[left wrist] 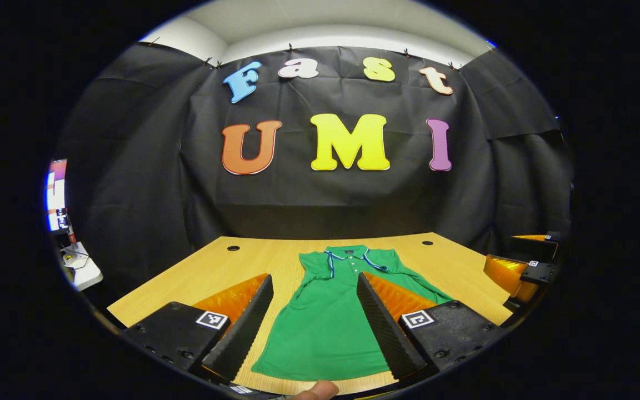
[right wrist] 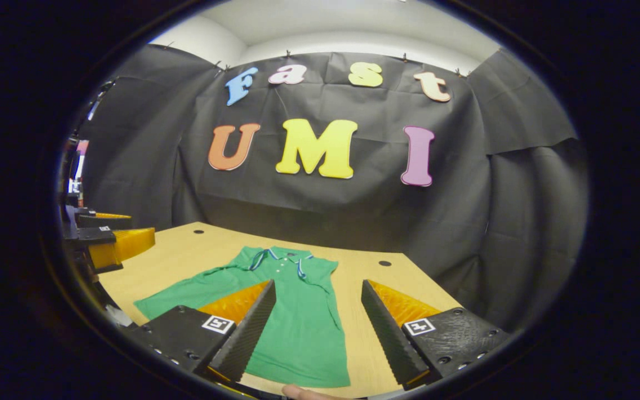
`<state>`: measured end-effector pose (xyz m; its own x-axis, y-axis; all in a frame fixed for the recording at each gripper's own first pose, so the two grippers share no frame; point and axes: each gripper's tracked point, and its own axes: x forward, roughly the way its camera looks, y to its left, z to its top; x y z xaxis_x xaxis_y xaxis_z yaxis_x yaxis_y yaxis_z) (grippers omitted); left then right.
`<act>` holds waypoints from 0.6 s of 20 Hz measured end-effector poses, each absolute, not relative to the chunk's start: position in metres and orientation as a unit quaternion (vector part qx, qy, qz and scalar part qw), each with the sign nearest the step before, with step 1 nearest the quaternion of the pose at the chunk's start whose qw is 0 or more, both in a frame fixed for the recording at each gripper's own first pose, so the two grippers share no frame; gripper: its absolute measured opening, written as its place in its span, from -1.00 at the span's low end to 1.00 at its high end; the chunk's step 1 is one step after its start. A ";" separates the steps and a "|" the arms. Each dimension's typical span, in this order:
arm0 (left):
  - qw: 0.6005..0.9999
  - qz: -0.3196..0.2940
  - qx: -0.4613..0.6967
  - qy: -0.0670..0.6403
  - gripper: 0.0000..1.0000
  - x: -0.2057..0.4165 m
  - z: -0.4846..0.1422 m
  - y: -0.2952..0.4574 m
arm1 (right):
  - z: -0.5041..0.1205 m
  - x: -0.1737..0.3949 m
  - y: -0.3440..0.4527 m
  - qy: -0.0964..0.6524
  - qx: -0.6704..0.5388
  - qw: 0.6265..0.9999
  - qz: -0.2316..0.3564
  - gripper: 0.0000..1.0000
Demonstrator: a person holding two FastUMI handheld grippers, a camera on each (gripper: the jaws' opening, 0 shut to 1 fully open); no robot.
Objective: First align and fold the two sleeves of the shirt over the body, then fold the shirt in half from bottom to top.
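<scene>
A green polo shirt point(left wrist: 331, 316) lies flat on the wooden bench point(left wrist: 198, 272), collar toward the black cloth wall and hem toward the near bench edge.

In the left gripper view the left gripper point(left wrist: 314, 322) hangs above the near edge of the bench, its fingers point(left wrist: 242, 328) spread wide with nothing between them but the shirt's body farther off. The shirt's collar point(left wrist: 348, 256) with its striped trim and button placket sits beyond the fingertips. On this side the shirt's right-hand sleeve runs out behind the gripper's right finger, so its end is hidden. The other gripper shows at the far right of the shirt, by the bench's right edge, cut off by the view's rim; whether its fingers are apart cannot be told from here. A fingertip pokes in just below the shirt's hem.

The right gripper view looks at the same shirt point(right wrist: 298, 328) from farther right, so a bare strip of bench point(right wrist: 364, 311) lies right of the shirt. The right gripper point(right wrist: 317, 328) also has its fingers point(right wrist: 386, 328) set wide apart and holds nothing; its left finger covers part of the shirt's lower body. Here one sleeve point(right wrist: 186, 294) stretches out plainly to the left of the collar, lying flat on the bench, while the opposite sleeve looks short and close against the body. The left gripper appears left of the shirt, past the bench's edge, partly cut off and dim.

Two dark round holes sit in the bench near the wall, one beyond each shoulder of the shirt.
</scene>
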<state>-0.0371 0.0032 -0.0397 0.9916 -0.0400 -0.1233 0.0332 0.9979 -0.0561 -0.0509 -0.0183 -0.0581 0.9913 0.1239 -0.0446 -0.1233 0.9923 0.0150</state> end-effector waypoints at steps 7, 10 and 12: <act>0.975 0.001 -0.031 0.219 0.96 -0.033 -0.152 0.038 | -0.154 -0.037 -0.056 0.142 -0.002 0.989 0.031 0.90; 0.946 -0.004 -0.084 0.312 0.96 -0.042 -0.203 0.042 | -0.182 -0.034 -0.064 0.188 -0.008 0.981 0.036 0.96; 0.931 0.006 -0.097 0.352 0.97 -0.048 -0.220 0.053 | -0.202 -0.034 -0.064 0.227 0.002 0.973 0.042 0.96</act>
